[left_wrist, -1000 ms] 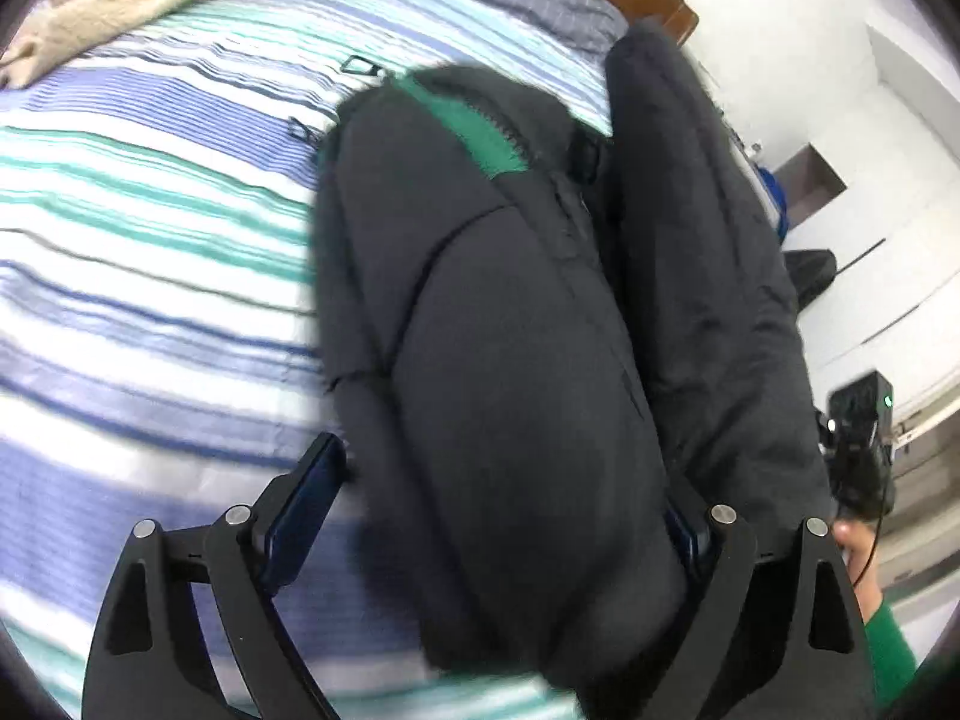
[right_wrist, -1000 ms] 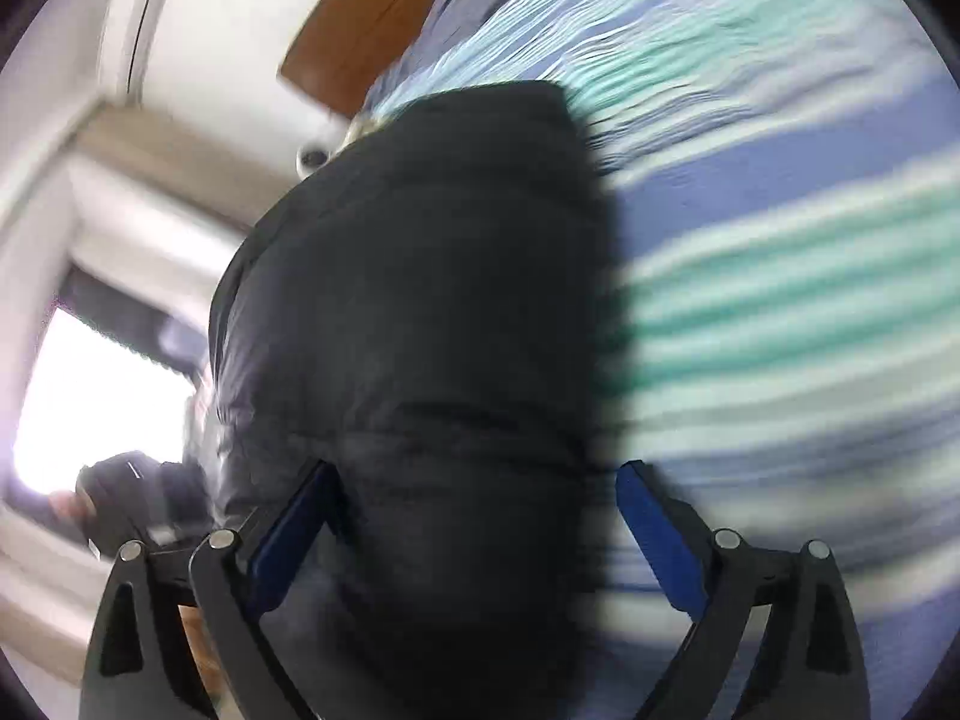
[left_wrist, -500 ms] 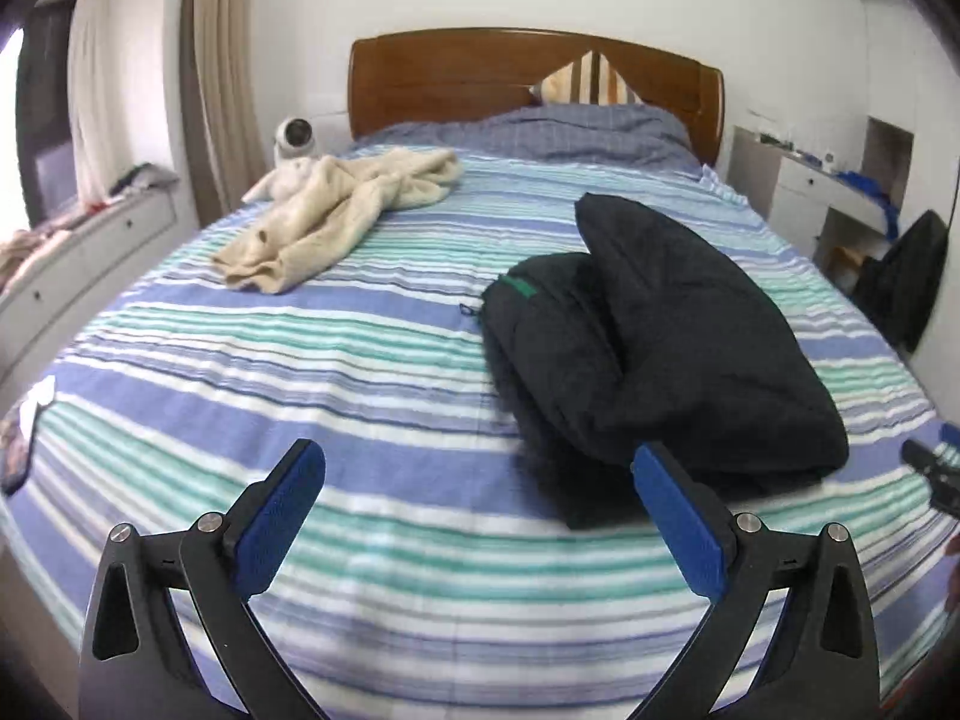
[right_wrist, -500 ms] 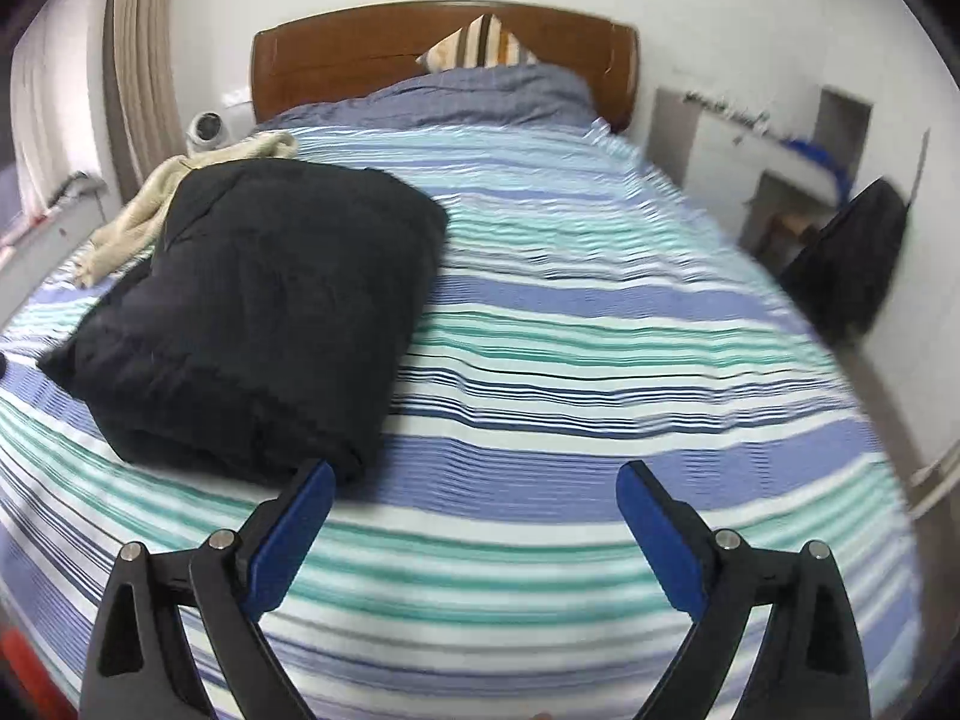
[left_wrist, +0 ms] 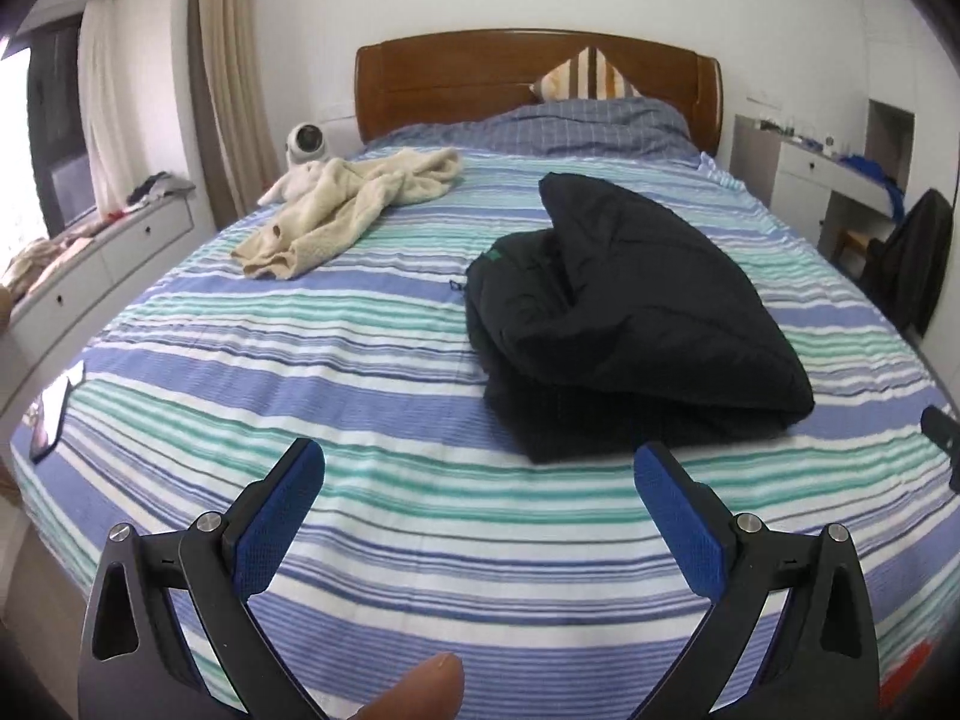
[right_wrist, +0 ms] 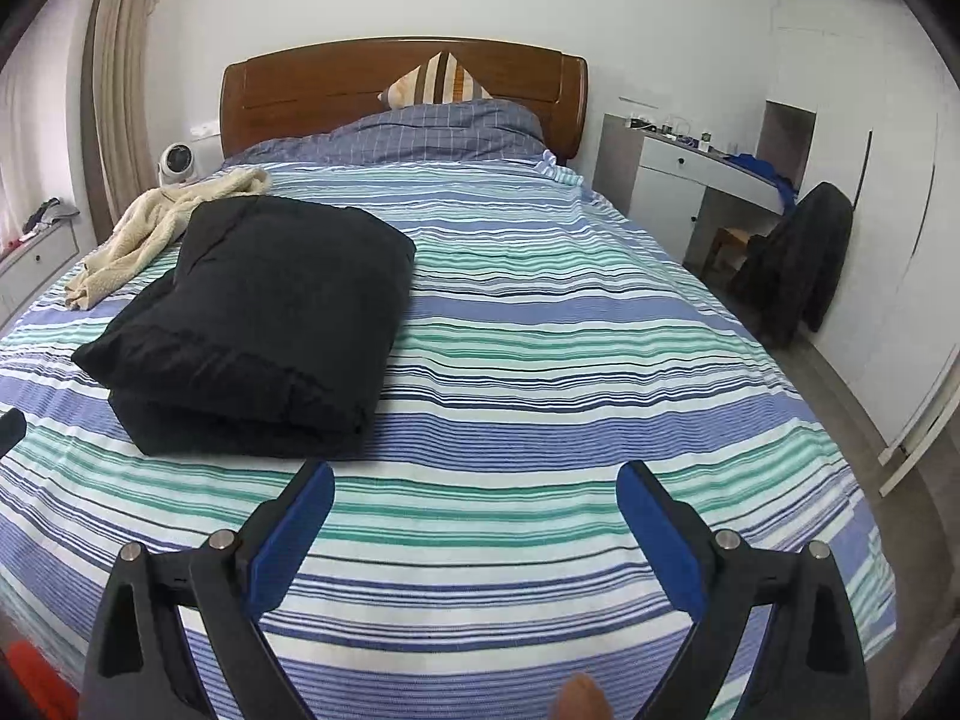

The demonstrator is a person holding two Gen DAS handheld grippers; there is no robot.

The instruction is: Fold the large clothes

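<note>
Striped bed (left_wrist: 360, 396) holds folded black jacket (left_wrist: 630, 324).

Setting: a home bedroom. In front of me, a double bed (left_wrist: 360, 360) in blue, teal and white striped sheets, with a wooden headboard (left_wrist: 534, 78) at upper centre and a striped pillow (left_wrist: 585, 75) against it. Upper left, long beige curtains (left_wrist: 225, 90) beside a window seat with drawers (left_wrist: 90, 264). Right of frame, a white desk (right_wrist: 690, 180). A cream fleece garment (left_wrist: 348, 210) lies on the bed.
</note>
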